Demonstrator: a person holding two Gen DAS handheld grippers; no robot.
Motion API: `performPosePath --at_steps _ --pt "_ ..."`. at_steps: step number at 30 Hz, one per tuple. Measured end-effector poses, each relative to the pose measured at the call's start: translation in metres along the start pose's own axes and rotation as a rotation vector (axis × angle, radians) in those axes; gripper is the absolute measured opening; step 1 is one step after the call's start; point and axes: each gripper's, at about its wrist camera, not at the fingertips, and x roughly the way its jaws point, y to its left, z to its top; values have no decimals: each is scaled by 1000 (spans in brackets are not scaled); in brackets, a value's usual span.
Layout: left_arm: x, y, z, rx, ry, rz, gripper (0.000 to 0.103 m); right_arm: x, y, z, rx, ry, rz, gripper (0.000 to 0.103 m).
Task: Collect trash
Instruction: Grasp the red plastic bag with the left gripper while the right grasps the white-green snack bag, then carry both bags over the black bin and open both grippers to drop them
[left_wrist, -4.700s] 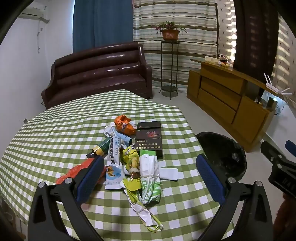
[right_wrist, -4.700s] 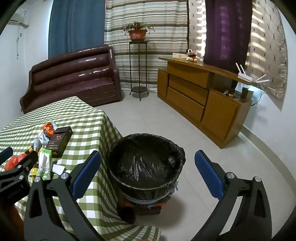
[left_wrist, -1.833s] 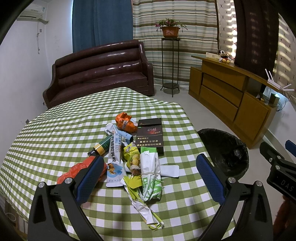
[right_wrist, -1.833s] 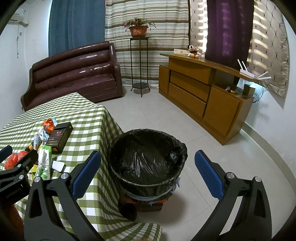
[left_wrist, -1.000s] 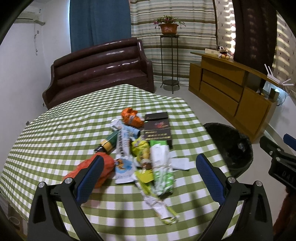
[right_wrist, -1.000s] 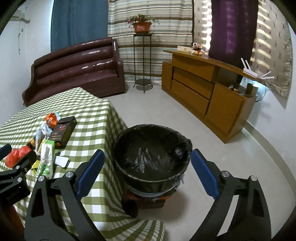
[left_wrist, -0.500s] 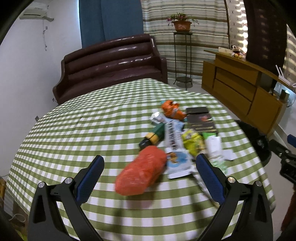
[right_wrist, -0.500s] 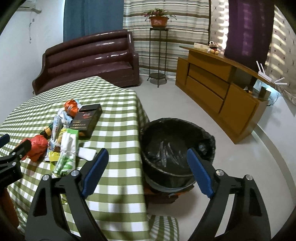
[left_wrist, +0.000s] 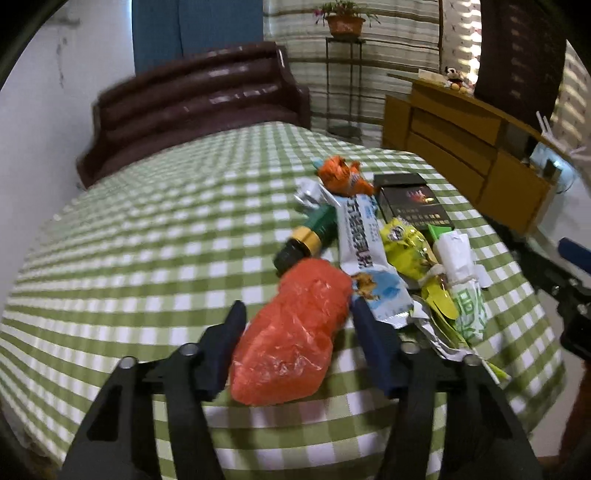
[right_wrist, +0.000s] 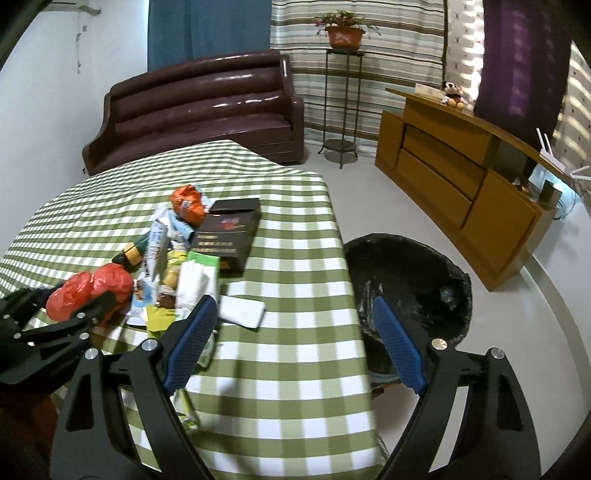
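1. The counter (left_wrist: 155, 236), under its green-and-white checked cloth, now fills most of the left wrist view. A second ago that camera looked over the whole litter pile from farther back, so the left hand has moved in on the pile's near end.

2. The black-lined bin (right_wrist: 424, 280) stands on the floor just beside the counter's edge. In the right wrist view it has slid from centre frame to the right, and the counter has come in under that camera. My reading is that the right hand is also heading for the litter rather than waiting over the bin.

3. The litter pile is unchanged in layout: a dark box (left_wrist: 410, 203), an orange wrapper (left_wrist: 341, 175), a white-and-blue wrapper (left_wrist: 360, 240), a yellow packet (left_wrist: 410, 247) and a green-and-white packet (left_wrist: 463, 284), all touching or overlapping. Nothing appears to have gone into the bin.

4. The red plastic bag (left_wrist: 291, 332), crumpled at the near end of the pile, now lies between the fingers of the left claw (left_wrist: 299, 332). A second ago the claw gaped wide. Its jaws are now closing on the bag, and whether the pads already press it is hard to tell. A first pickup looks to be starting.

5. The right claw (right_wrist: 291, 332) is wide apart and holds nothing, hovering over the counter's edge between the pile and the bin.
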Motion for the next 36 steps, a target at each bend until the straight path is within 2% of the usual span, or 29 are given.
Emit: performPosePath --at_steps 4,9,11,13,16,22,25,36 --pt "-3 5 -3 0 -11 -22 44 3 10 1 -18 5 11 84" --pt "-14 17 -6 -24 -33 -7 42 8 24 1 -34 24 43 74" --pt "-20 23 -6 -25 -50 13 42 11 31 1 -40 38 64 64" --pt "-24 28 -7 -25 -59 34 42 15 37 1 -46 47 78 61" --pt "-27 37 -7 -33 -70 67 42 22 45 -1 -58 69 99 50" --pt "-26 50 -8 -62 -66 95 42 33 54 -4 -60 105 121 40" --pt "-26 52 -10 -71 -63 95 42 37 59 -7 -65 126 139 30" --pt "-33 48 -7 -85 -85 85 42 20 55 -5 -56 76 139 29"
